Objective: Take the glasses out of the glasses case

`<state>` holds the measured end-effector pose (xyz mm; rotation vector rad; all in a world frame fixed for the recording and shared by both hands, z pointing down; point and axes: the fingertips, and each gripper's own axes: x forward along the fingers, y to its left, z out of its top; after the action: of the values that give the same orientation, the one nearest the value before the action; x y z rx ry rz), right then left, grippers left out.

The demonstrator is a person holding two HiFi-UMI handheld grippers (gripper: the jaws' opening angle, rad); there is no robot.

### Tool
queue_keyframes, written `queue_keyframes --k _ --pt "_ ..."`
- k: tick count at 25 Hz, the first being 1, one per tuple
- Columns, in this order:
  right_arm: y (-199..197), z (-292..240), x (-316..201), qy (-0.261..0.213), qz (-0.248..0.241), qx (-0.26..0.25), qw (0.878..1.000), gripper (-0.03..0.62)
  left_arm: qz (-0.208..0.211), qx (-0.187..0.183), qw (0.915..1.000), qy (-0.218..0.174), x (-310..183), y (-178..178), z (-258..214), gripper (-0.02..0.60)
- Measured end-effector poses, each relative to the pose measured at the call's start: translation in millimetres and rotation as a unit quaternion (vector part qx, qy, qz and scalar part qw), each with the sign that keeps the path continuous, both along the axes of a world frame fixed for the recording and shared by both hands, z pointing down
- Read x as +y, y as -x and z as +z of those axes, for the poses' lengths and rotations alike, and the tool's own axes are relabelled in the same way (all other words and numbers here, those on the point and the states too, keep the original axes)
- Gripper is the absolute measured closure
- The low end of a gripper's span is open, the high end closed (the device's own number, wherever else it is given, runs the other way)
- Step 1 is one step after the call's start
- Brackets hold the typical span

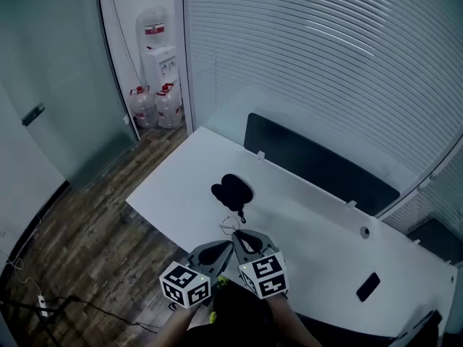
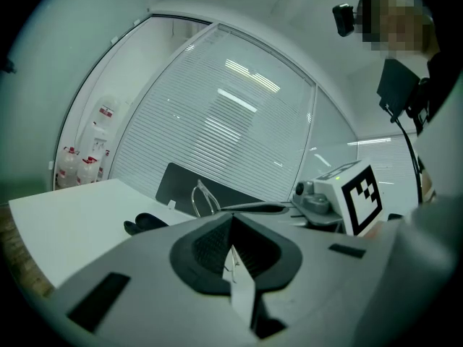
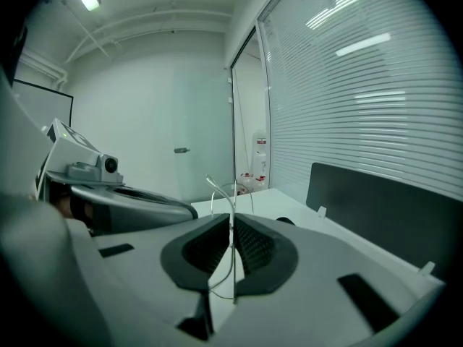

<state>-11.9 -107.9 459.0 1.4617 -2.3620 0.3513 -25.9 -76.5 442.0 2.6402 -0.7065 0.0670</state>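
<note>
Black case (image 1: 233,191) lies on white desk (image 1: 318,244). Left hand-held gripper (image 2: 231,219) and right hand-held gripper (image 3: 231,219) both pinch glasses (image 1: 230,226), jaws nearly together. Glasses out of case, above desk, near it.

No words or numbers can be read; the red labels on the water bottles (image 1: 168,105), upper left, are too small.

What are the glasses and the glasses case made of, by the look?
The glasses: likely metal wire, pale with a slight sheen; the rims and arms are hair-thin and curved. The glasses case: black, matte, rounded open shells; plastic or leatherette, too small to tell.
</note>
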Motion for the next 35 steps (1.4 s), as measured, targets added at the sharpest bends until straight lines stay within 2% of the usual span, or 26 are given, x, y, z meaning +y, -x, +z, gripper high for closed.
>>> queue_keyframes --k 9,21,35 --pt "2.4 -7.4 41.7 -0.004 0.013 -0.007 1.0 0.566 0.01 0.006 0.9999 -0.007 41.1 3.5 -8.0 0.581" --pt "6.3 -11.0 61.2 -0.006 0.007 -0.018 1.0 0.566 0.009 0.008 0.9999 -0.013 61.1 6.6 -11.7 0.581" --pt "-14.1 -14.8 94.5 -0.001 -0.013 -0.049 0.999 0.565 -0.011 0.002 0.9999 -0.012 94.8 -15.7 -16.8 0.581"
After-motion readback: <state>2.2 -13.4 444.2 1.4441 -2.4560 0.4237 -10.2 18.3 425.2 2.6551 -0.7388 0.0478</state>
